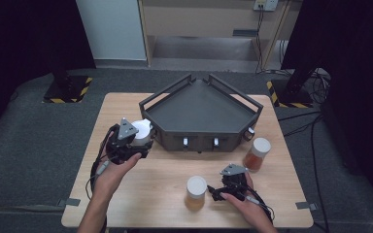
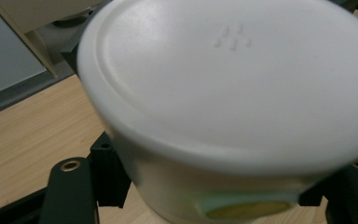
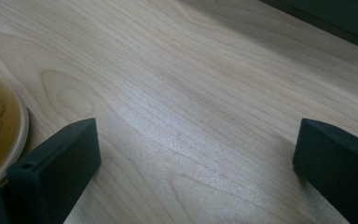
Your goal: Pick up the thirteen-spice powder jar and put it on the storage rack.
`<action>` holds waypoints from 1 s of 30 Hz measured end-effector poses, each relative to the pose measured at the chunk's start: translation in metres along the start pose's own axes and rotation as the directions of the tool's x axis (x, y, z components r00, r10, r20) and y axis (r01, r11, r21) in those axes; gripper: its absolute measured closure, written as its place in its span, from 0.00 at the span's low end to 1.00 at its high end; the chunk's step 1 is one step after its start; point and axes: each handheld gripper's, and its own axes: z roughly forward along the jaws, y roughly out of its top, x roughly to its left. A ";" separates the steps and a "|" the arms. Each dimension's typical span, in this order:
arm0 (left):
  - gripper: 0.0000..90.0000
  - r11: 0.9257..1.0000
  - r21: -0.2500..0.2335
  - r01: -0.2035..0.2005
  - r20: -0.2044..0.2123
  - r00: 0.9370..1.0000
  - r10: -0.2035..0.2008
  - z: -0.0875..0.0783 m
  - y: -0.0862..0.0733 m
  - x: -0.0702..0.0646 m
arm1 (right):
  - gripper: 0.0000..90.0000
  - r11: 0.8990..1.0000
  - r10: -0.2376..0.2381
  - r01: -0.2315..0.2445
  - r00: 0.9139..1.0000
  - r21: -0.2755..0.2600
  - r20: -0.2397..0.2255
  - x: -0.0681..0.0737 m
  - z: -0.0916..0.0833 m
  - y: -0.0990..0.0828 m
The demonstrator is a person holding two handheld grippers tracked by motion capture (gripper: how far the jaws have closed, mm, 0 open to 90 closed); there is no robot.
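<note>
Two black handheld grippers, left (image 1: 137,143) and right (image 1: 217,191), each carry a grey three-cornered plate, blocky matte jaws (brass-coloured screw holes, seemingly) and a trailing dark cable.

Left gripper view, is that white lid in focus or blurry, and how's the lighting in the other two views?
Left gripper view: the white lid is soft and blurred, too near the lens. Right gripper view: sharp wood grain, a pale sheen on the table. High view: evenly lit tabletop, surroundings dark, the dark tray showing little detail.
</note>
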 end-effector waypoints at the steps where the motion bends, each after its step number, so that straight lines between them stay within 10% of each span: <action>1: 0.32 1.000 0.000 -0.006 0.005 1.000 0.006 0.000 0.002 0.000 | 0.01 1.000 0.000 0.000 1.000 0.000 0.000 0.000 0.000 0.000; 30: 0.32 0.998 -0.025 -0.056 0.082 0.995 0.058 0.021 0.049 0.001 | 0.01 1.000 -0.001 0.001 1.000 0.000 -0.001 0.000 0.000 0.000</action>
